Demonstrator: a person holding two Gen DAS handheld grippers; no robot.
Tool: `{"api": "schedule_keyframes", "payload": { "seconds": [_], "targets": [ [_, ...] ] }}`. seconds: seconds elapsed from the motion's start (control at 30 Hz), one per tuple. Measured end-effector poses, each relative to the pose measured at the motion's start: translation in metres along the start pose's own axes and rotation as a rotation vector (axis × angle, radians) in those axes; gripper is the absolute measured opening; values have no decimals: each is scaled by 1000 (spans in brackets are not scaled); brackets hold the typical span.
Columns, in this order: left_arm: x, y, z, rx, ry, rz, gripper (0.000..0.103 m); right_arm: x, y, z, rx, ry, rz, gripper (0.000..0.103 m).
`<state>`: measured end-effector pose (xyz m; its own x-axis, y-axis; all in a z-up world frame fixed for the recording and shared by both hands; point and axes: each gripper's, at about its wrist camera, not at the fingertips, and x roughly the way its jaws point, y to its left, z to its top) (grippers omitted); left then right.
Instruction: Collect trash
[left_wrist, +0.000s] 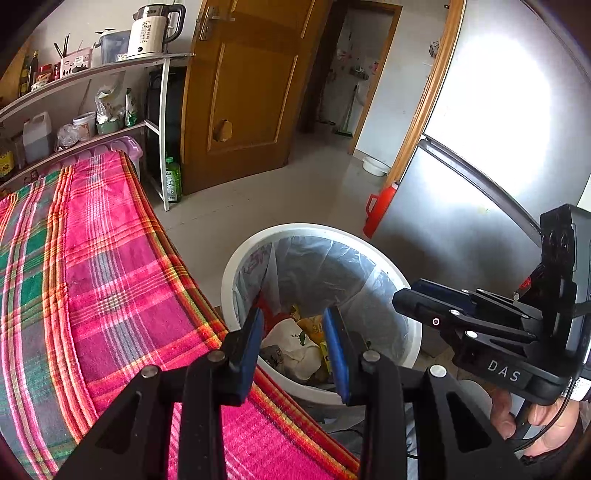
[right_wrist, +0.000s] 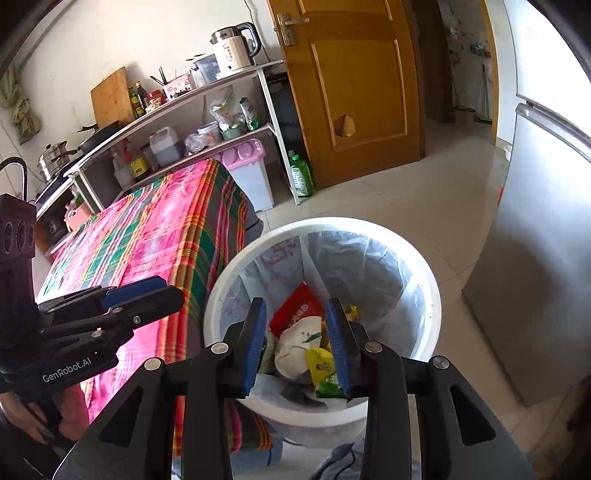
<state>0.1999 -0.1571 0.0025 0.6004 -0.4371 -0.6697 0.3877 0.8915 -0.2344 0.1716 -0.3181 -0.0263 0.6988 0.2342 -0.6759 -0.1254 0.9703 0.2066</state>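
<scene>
A white round trash bin (left_wrist: 236, 258) (right_wrist: 369, 225) with a clear liner stands on the floor beside the table. Inside lie a red packet (right_wrist: 295, 310), crumpled white paper (right_wrist: 295, 343) (left_wrist: 295, 343) and yellow-green wrappers (right_wrist: 321, 365). My left gripper (left_wrist: 293, 343) is open and empty above the bin's near rim. My right gripper (right_wrist: 297, 339) is open and empty above the bin. Each gripper shows in the other's view, the right one (left_wrist: 417, 295) over the bin's right side, the left one (right_wrist: 159, 291) over the table edge.
A table with a pink plaid cloth (left_wrist: 92, 277) (right_wrist: 155, 240) stands left of the bin. A silver fridge (left_wrist: 480, 166) stands to the right. A shelf rack with a kettle (left_wrist: 155, 33), a wooden door (left_wrist: 240, 92) and a green bottle (left_wrist: 173, 181) lie beyond.
</scene>
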Motion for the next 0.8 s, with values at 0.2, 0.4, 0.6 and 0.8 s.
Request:
{"api": "schedule_keyframes", "payload": {
  "seconds": [0.2,0.4,0.6,0.8],
  "targets": [
    [-31,0,-8,9,-46,11,37,-21,19,-5,-22,-27,10,35],
    [-59,2,-20,18,-88,31,44,-44,39,-15,-55,-58,13,35],
    [-82,4,-33,25,-118,49,47,-62,56,-29,-86,-81,14,36],
    [-101,3,-50,39,-145,78,50,-73,68,-43,-100,-89,17,37]
  ]
}}
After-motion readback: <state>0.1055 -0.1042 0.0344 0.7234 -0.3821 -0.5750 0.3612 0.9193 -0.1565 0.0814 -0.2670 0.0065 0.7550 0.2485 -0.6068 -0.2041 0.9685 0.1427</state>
